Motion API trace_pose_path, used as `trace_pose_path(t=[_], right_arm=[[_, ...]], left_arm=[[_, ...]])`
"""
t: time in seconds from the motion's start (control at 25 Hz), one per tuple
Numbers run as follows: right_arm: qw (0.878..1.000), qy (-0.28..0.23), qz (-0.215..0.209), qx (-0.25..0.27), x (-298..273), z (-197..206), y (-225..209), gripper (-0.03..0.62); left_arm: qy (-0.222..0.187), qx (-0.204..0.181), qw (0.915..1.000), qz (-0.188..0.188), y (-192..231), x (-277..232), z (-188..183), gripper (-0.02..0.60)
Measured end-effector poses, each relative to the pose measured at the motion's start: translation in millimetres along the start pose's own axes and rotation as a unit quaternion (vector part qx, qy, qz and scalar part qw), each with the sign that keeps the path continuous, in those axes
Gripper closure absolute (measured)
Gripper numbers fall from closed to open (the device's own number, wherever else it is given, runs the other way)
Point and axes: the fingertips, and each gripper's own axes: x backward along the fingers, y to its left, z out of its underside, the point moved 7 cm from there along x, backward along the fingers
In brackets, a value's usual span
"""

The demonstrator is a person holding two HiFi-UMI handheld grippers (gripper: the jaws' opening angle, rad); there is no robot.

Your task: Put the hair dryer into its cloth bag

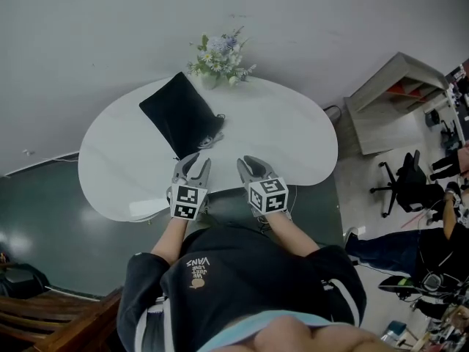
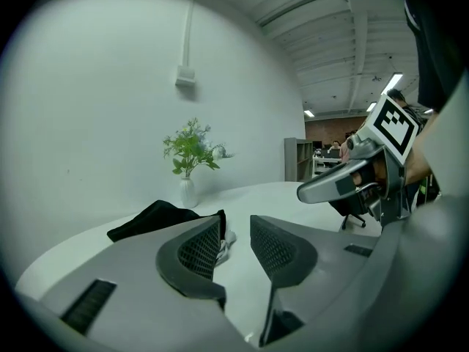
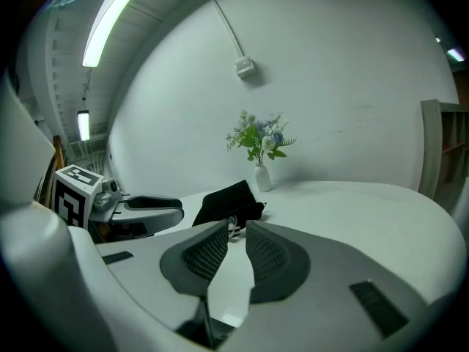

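Note:
A black cloth bag (image 1: 179, 114) lies on the round white table (image 1: 293, 134), its mouth toward me. A whitish cord or part (image 1: 212, 139) shows at that mouth; the hair dryer itself I cannot make out. My left gripper (image 1: 192, 161) hovers over the table's near edge just short of the bag's mouth, its jaws partly apart with nothing between them (image 2: 236, 229). My right gripper (image 1: 251, 165) is beside it, a narrow gap between its empty jaws (image 3: 236, 233). The bag (image 2: 157, 218) (image 3: 231, 200) lies beyond both sets of jaws.
A small vase of flowers (image 1: 218, 59) stands at the table's far edge behind the bag. To the right of the table are a grey shelf unit (image 1: 396, 97) and an office chair (image 1: 399, 185). A wooden chair (image 1: 44, 325) sits at bottom left.

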Motion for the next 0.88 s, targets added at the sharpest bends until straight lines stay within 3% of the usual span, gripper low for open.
trace_pose_path(t=[0.32, 0.88], right_arm=[[0.999, -0.032, -0.011, 0.007, 28.8, -4.9, 10.3, 0.526], [0.997, -0.066, -0.028, 0.009, 66.0, -4.0, 34.6, 0.54]], left_arm=[[-0.025, 0.021, 0.9988, -0.036, -13.3, 33.8, 2.2, 0.533], [-0.064, 0.055, 0.993, -0.082, -26.8, 91.1, 13.5, 0.561]])
